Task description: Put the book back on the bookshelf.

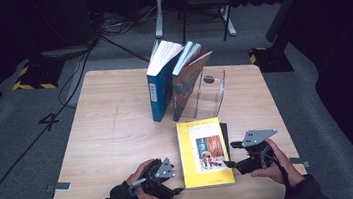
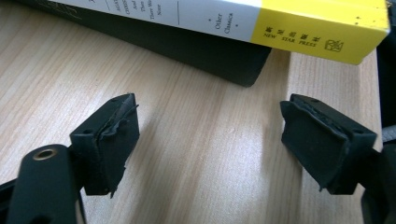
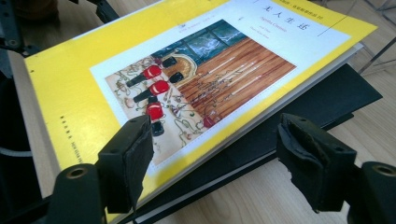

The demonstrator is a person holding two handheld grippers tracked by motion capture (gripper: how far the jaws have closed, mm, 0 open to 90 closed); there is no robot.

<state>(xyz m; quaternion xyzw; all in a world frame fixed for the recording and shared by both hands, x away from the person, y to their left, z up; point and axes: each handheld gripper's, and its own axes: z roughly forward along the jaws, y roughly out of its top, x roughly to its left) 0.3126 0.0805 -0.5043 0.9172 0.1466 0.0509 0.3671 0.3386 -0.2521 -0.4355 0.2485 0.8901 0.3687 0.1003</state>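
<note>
Flanking yellow book (image 1: 204,151) | left gripper (image 1: 175,190) fingers apart | right gripper (image 1: 231,163) seemingly likewise

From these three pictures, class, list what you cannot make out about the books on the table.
- Black book: cover hidden under the yellow book in every view.
- Yellow book's spine text: left gripper view, cut off by the top edge.
- Blue book spine label: high view, too small to read.
- Books leaning in the clear stand: high view, their count is unclear.
</note>
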